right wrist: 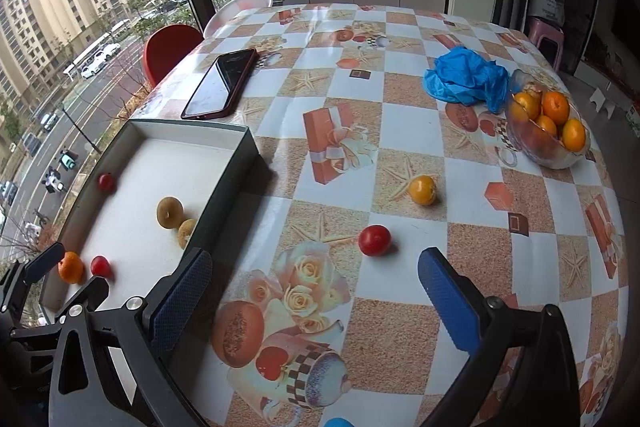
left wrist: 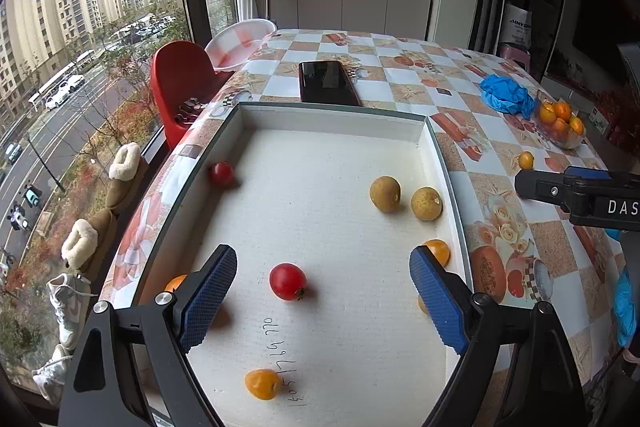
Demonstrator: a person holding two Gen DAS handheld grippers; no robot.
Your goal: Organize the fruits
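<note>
Half hidden behind the blue ribbed pads (left wrist: pixel 208 299) of the left gripper (left wrist: pixel 323 301): two orange fruits at the tray's (left wrist: pixel 332 117) edges. Jaws spread wide, nothing held, above a smooth red tomato (left wrist: pixel 287 281) on the white foam floor. Farther in, two dull brown round fruits (left wrist: pixel 385 193).

Right gripper (right wrist: pixel 316 303) likewise agape and empty over the glossy checked tablecloth (right wrist: pixel 404 131); just beyond, a second red tomato (right wrist: pixel 374 240), then a yellow-orange fruit (right wrist: pixel 422 190). Farthest, glass bowl (right wrist: pixel 536 151) of oranges, partly masked by crumpled blue plastic (right wrist: pixel 466 77).

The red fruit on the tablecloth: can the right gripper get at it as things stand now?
Probably yes. The red fruit lies loose on the tablecloth just ahead of the open right gripper, with nothing between them.
</note>
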